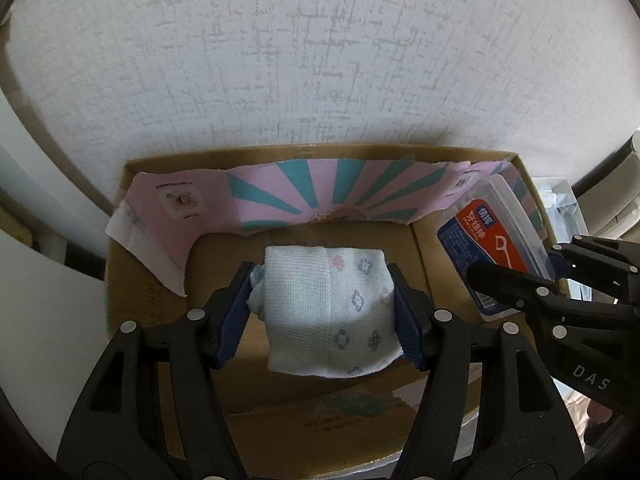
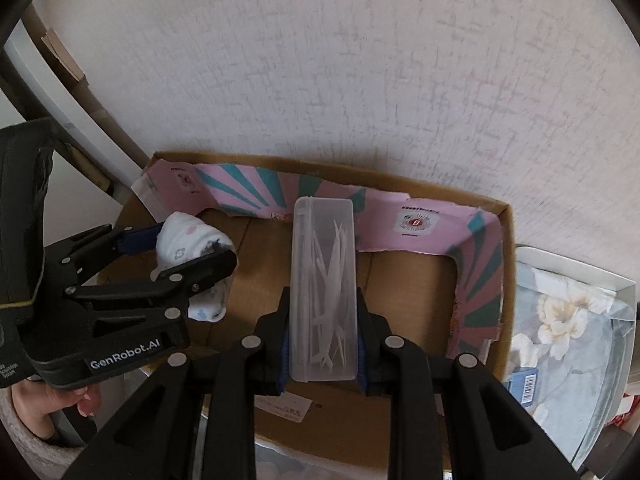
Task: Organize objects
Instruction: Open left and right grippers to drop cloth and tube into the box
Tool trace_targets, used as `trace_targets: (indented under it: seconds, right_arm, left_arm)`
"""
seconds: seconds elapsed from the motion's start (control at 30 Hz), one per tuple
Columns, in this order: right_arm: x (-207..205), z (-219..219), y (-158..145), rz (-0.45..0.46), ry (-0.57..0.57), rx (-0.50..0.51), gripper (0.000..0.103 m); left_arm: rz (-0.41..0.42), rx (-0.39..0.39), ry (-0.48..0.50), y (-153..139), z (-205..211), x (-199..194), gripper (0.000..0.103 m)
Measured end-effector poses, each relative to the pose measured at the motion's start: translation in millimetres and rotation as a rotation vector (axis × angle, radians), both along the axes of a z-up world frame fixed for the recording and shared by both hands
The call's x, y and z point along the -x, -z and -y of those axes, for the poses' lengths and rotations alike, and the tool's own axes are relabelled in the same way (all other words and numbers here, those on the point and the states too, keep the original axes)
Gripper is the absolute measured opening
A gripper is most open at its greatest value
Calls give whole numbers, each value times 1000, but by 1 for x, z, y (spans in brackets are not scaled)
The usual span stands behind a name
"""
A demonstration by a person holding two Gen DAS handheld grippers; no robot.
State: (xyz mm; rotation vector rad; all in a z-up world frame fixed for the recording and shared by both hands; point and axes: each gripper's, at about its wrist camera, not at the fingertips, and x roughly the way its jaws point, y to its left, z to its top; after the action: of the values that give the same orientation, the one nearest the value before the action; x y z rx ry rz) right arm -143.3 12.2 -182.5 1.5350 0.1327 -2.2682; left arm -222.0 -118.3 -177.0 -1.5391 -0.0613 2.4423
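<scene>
Left wrist: left gripper (image 1: 326, 304) clamps folded cloth (image 1: 326, 312); right gripper (image 2: 323, 320) clamps floss box (image 2: 324, 300).

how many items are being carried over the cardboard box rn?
2. A folded cloth sits in the left claw; a clear floss-pick case sits in the right claw. Both are above the cardboard box.
</scene>
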Motion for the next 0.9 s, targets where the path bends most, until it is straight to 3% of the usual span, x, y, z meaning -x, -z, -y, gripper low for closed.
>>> trace_targets:
  seconds: [0.17,0.2,0.23,0.27,0.3,0.33,0.37,0.4,0.47,0.7,0.9]
  right_arm:
    - [1,0,1,4,-5,-21,23]
    - [2,-1,1,3,-2,-33,23]
    - [2,-2,1,7,-2,-39,26]
    - [3,-4,1,16,-8,-36,37]
    - [3,-9,0,23,-3,-30,44]
    - [4,-15,0,29,2,-27,64]
    - [4,-21,0,31,6,-27,97]
    - [2,-27,-1,26,7,-20,103]
    - [0,-31,-1,24,0,-15,103]
    - [-15,-40,0,0,-30,-32,103]
    - [-3,-24,-3,-7,-28,-20,103]
  left_arm:
    - [-14,40,10,0,-7,0,61]
    - [-24,58,10,-1,-9,0,64]
    - [-28,75,16,-3,-11,-1,74]
    - [-30,92,18,-4,-13,-1,88]
    - [-35,137,5,-4,-14,-1,94]
    - [-38,161,2,-4,-12,0,103]
    - [-37,138,2,-4,-9,0,103]
    - [-25,99,0,-5,-5,0,103]
    - [-4,70,-23,-4,0,3,103]
    - [-7,80,-8,-7,-3,8,103]
    - [-9,83,4,-11,-6,7,103]
